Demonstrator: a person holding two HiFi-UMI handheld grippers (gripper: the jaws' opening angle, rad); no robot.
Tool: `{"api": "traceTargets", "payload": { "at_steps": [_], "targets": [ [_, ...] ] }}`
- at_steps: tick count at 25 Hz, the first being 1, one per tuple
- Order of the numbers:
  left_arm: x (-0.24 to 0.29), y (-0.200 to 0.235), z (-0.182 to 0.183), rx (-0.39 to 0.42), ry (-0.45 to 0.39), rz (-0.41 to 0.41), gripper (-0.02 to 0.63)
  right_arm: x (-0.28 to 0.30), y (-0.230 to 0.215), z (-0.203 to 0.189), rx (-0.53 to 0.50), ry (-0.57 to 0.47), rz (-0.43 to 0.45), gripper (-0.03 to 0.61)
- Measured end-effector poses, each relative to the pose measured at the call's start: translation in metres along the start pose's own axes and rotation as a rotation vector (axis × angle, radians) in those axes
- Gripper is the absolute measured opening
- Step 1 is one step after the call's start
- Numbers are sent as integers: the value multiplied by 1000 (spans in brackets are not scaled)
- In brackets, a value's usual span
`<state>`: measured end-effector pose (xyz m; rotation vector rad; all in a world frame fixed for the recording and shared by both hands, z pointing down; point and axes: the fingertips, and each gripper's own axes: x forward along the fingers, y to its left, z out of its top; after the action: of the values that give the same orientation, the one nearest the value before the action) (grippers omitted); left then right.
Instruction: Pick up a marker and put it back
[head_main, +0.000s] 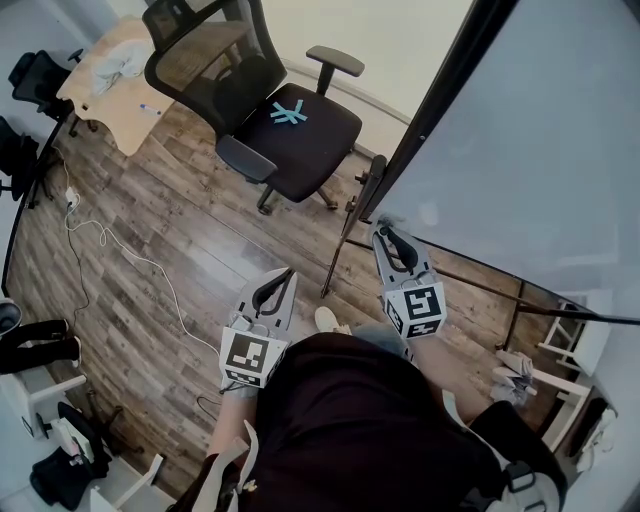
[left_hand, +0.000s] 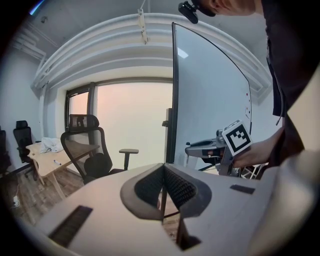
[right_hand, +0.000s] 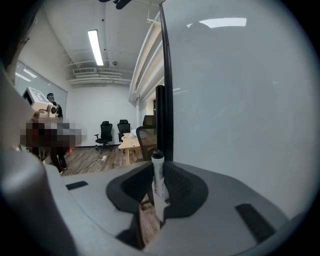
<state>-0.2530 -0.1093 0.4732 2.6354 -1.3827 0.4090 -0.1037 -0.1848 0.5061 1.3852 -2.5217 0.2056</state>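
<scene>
marker (right_hand: 158, 172): stood upright betw. the R gripper's (right_hand: 159, 195) pads, just left of the whiteboard (right_hand: 240, 100) edge. Round white barrel, smooth, black cap on top.
R gripper: I saw the jaws clamped on the marker. Matte grey shell, black ribbed pads.
L gripper (left_hand: 163, 192): jaws pressed together, nothing betw. them. Same grey shell and ribbed pads. Sat left of the R one, nearer me in head view.
whiteboard: large, flat, glossy, w/ a dark frame and thin black legs, on the right.
chair (head_main: 270, 110): black mesh back, padded seat w/ a light-blue tape cross (head_main: 289, 112), far centre.
floor (head_main: 180, 260): brown wood planks, grainy.
desk (head_main: 110, 90): pale wood, rounded corner, far left.
writing: print on the barrel was too small for me to read. Each gripper's cube carried a black-and-white square code, no letters.
</scene>
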Motion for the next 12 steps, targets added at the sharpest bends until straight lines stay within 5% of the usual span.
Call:
{"api": "traceTargets", "payload": {
  "at_steps": [12],
  "targets": [
    [-2,-4,3,1,-5,-1,9,-1,2,1,-16,-2,12,87]
  ]
}}
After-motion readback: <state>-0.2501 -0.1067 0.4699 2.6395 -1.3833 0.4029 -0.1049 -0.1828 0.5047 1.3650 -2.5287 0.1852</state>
